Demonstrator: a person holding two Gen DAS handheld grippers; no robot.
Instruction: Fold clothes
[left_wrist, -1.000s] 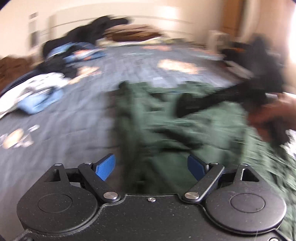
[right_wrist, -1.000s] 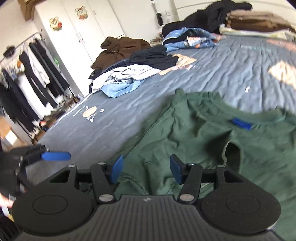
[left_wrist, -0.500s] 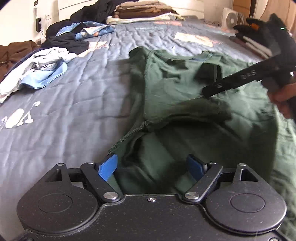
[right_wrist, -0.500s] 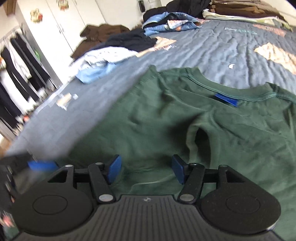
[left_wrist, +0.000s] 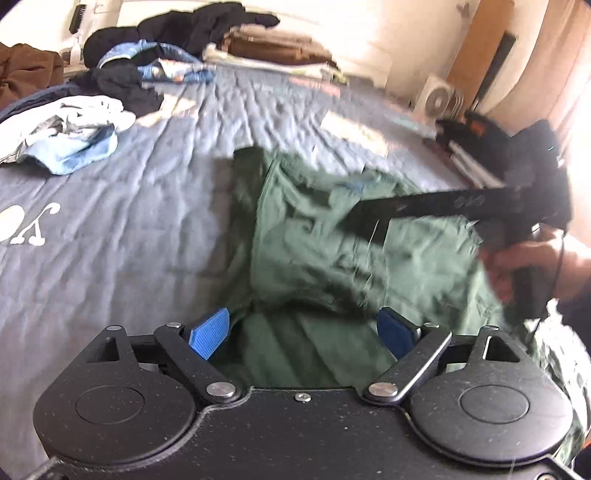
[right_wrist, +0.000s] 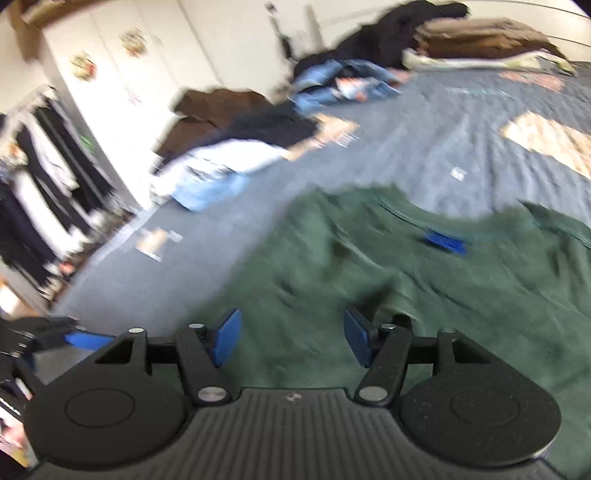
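The green T-shirt (left_wrist: 332, 258) lies rumpled on the bed (left_wrist: 147, 206), and both our tools hang over it. Our left hand-held gripper (left_wrist: 303, 332) has its jaws opening, blue pads clear of the cloth beneath. Our right hand-held gripper (right_wrist: 291, 341) is also opening, with fabric below it but nothing pinched. If we close now we judge we could catch a bunched ridge, or two layers at once, because the body is creased. The shirt's long axis runs away from us, collar and blue label (right_wrist: 445, 242) at the far end, hem nearest. Loose clothes (left_wrist: 70, 136) lie well apart to the left.
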